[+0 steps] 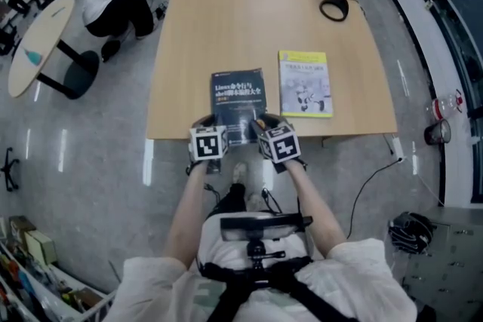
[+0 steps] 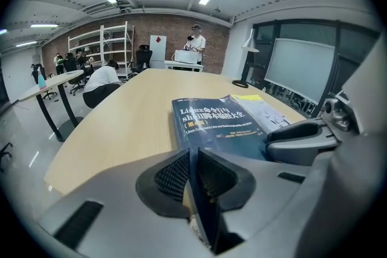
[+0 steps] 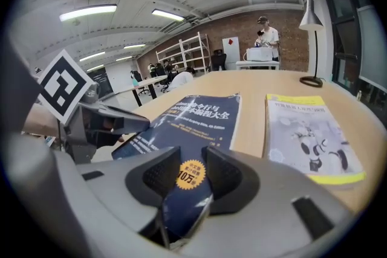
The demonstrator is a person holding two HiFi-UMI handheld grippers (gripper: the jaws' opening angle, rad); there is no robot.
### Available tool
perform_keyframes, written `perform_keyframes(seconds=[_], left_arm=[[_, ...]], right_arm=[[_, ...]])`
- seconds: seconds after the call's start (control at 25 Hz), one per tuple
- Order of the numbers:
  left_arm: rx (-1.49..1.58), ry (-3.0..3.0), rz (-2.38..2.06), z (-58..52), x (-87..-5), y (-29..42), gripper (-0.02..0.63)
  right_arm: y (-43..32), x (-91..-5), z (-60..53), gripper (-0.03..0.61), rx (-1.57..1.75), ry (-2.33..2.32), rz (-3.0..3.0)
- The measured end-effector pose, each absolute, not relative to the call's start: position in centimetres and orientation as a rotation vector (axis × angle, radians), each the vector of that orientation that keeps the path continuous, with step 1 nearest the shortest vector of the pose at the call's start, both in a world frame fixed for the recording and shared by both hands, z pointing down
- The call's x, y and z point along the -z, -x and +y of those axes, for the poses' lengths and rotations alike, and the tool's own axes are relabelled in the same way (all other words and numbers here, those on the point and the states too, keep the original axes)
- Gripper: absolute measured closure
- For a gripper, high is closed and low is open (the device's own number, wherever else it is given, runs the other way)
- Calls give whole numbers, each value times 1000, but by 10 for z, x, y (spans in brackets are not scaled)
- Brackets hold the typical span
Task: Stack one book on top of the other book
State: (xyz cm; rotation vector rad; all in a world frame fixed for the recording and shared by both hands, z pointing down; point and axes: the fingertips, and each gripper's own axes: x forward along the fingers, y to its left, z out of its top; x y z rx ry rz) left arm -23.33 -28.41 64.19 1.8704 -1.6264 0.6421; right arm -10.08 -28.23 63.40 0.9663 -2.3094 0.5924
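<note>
Left gripper [image 1: 204, 123] and right gripper [image 1: 264, 123] both clamp the blue book [image 1: 238, 96], just beside the yellow book [image 1: 305, 83], probably to lift it evenly.

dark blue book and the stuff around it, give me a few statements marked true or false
1. The dark blue book is stacked on the yellow book. False: they are side by side, not overlapping.
2. The left claw and the right claw both clamp the dark blue book's near edge. True.
3. In the head view the yellow book is to the right of the dark blue book. True.
4. The black lamp stands at the table's near left corner. False: it stands near the far right corner.
</note>
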Motion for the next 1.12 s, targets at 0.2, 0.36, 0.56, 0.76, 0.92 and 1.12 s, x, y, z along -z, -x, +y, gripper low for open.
perform_keyframes(seconds=[0.2,0.36,0.56,0.76,0.92,1.12], left_arm=[[-652,-1869,-1627,-262,-643,234,561],[-641,-1877,-1630,-250,-643,230,561],[-628,-1874,-1638,-238,-645,225,561],[-568,-1848,-1609,-234,-648,228,561],[-343,-1823,-1584,-225,-631,235,561],[-321,-1773,-1573,-206,-635,247,560]], right_arm=[[97,-636,-260,439,-590,-970,-2304],[93,-632,-248,439,-580,-1008,-2304],[89,-635,-239,439,-564,-1021,-2301],[87,-634,-238,439,-617,-1017,-2324],[76,-617,-241,439,-702,-1019,-2381],[51,-603,-239,351,-772,-1074,-2429]])
